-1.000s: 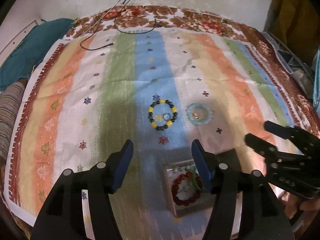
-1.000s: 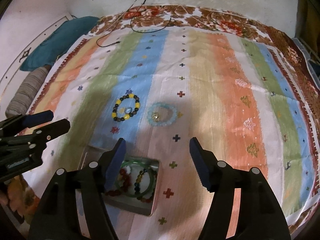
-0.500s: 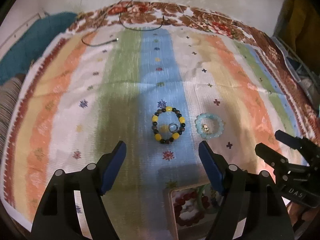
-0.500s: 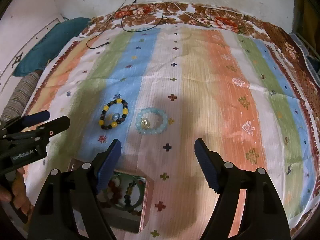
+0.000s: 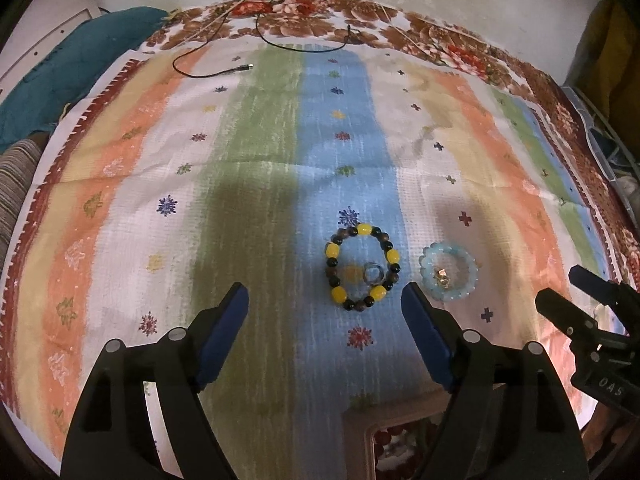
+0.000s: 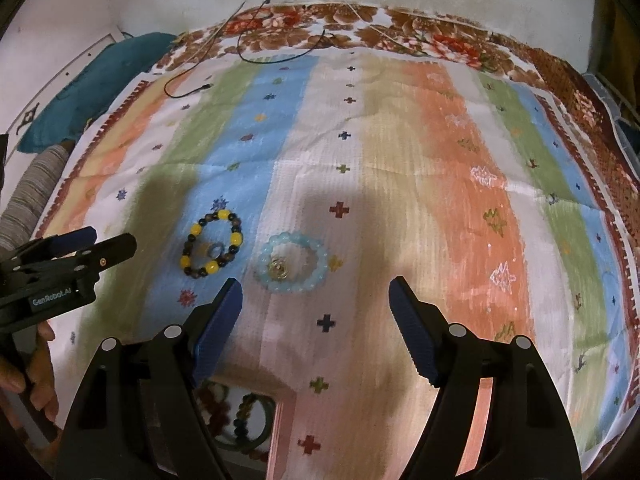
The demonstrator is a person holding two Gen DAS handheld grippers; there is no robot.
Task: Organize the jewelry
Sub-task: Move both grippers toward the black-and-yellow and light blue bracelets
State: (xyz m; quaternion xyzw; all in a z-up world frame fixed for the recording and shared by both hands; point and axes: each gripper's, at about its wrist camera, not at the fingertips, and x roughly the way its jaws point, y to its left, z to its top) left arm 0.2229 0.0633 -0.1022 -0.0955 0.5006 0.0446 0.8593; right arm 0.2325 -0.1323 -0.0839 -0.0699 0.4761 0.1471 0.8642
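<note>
A yellow-and-dark beaded bracelet (image 5: 362, 267) lies on the blue stripe of the cloth with a small ring (image 5: 374, 273) inside it. A pale blue bead bracelet (image 5: 449, 276) lies to its right with a small gold piece (image 5: 441, 278) inside. Both show in the right wrist view (image 6: 213, 249) (image 6: 292, 267). My left gripper (image 5: 325, 322) is open and empty, just short of the yellow bracelet. My right gripper (image 6: 314, 306) is open and empty, just short of the blue bracelet. A jewelry box (image 5: 356, 436) with several bracelets sits under the grippers, partly hidden.
The striped cloth (image 5: 256, 184) covers a bed. A black cable (image 5: 224, 74) lies at the far edge. A teal pillow (image 5: 72, 76) and a striped bolster (image 5: 16, 184) lie at the left. The box also shows in the right wrist view (image 6: 280, 424).
Both grippers have moved forward over the cloth toward the two bracelets. The box has slid down to the bottom edge of both views. Both grippers stay open.
</note>
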